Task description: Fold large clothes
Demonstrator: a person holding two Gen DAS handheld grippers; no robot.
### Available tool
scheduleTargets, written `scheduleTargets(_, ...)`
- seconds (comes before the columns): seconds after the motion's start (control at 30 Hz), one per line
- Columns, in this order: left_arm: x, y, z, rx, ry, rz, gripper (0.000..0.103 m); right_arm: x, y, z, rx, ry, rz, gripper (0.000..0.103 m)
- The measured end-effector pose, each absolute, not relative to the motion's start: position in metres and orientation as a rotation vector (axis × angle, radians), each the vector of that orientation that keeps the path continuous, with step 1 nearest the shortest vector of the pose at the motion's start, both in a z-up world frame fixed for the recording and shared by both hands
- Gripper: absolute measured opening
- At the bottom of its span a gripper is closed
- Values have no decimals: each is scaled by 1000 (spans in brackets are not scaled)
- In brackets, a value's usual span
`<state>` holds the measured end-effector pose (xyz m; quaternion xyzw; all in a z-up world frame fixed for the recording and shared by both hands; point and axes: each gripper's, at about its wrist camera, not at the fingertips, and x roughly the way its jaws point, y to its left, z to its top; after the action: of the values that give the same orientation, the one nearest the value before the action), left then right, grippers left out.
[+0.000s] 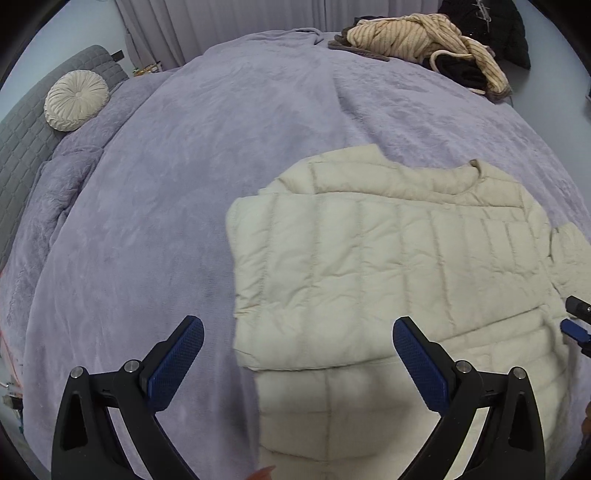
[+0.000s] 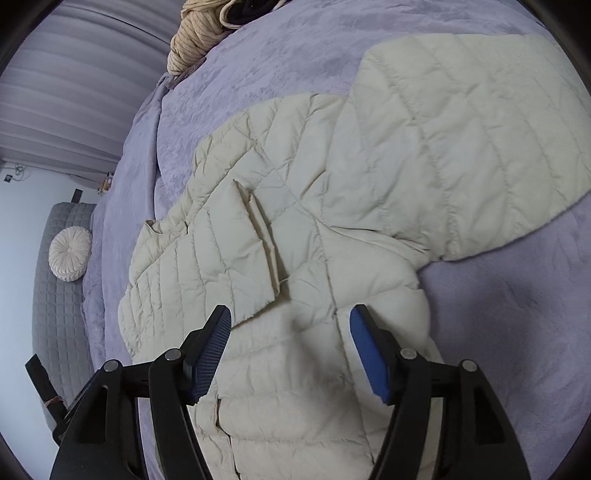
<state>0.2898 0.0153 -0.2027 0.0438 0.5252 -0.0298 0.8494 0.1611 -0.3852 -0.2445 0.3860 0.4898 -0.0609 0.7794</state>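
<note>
- The cream puffer jacket (image 1: 388, 258) lies flat on the bed, back panel up, filling the 3 to 6 o'clock part of the left wrist view; the collar sits up at 1 o'clock.
- The left side looks to be folded in already: a straight, doubled edge runs down the jacket's 9 o'clock side, with no sleeve sticking out there.
- The left gripper (image 1: 297, 365) hangs over the jacket's near corner, jaws spread wide, holding nothing.
- The right gripper (image 2: 290, 354) is also spread wide and empty, poised over the lower body panel at 6 o'clock of its own view.
- The right sleeve (image 2: 480, 147) is spread out toward 1 o'clock, lying on the blanket away from the body.
- My read: the sleeve fold on the right side is the step in hand. The next move calls for reaching out along that sleeve, pinching the cuff end, and carrying it across the back.
- Puffy fill tends to spring open, so a firm pinch and a press-down would help.
- The surface is a lilac plush blanket (image 1: 184, 184), soft and slightly rumpled.
- Around the room: a round cream cushion (image 1: 75, 100) at 10 o'clock against a grey quilted headboard (image 1: 22, 147), a heap of striped and dark clothes (image 1: 424, 40) at 1 o'clock, and pale curtains (image 1: 184, 26) at 12.
</note>
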Motion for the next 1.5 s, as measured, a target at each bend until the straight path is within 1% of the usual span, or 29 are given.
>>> scheduleTargets(0.03,287,5,-201,89,1108,-87,103,155,-391,-242,842,1053,-142,79)
scheduleTargets(0.17,278,-43,-205,90,1165,-232,103,124,-419,-236,869,1015,-201,82)
scheduleTargets(0.27,274,-76,-211,48,1209,-309,103,103,-445,-236,902,973,-259,103)
scheduleTargets(0.43,274,-121,-219,59,1214,-307,103,80,-488,-243,964,940,-343,103)
scheduleTargets(0.53,277,-143,-228,82,1243,-313,103,66,-515,-245,996,887,-408,103)
scheduleTargets(0.63,278,-159,-237,83,1275,-330,103,60,-544,-247,1048,845,-444,103)
scheduleTargets(0.8,279,-178,-245,74,1311,-321,103,60,-590,-259,1221,741,-443,103)
scheduleTargets(0.87,279,-184,-248,70,1320,-314,103,64,-604,-261,1242,707,-445,103)
scheduleTargets(1.1,278,-192,-252,78,1313,-291,103,85,-628,-267,1296,659,-416,103)
scheduleTargets(1.3,278,-196,-251,101,1309,-304,103,96,-628,-262,1249,663,-395,103)
scheduleTargets(1.37,278,-195,-249,110,1290,-287,103,97,-629,-263,1271,646,-397,101)
scheduleTargets(1.4,278,-193,-249,105,1287,-277,103,96,-629,-263,1280,636,-396,94)
scheduleTargets(1.43,279,-191,-249,98,1288,-265,103,100,-630,-263,1285,636,-402,75)
scheduleTargets(1.47,281,-189,-250,92,1291,-255,103,102,-631,-264,1290,646,-410,62)
scheduleTargets(1.5,282,-187,-251,87,1293,-250,103,103,-632,-267,1303,659,-411,30)
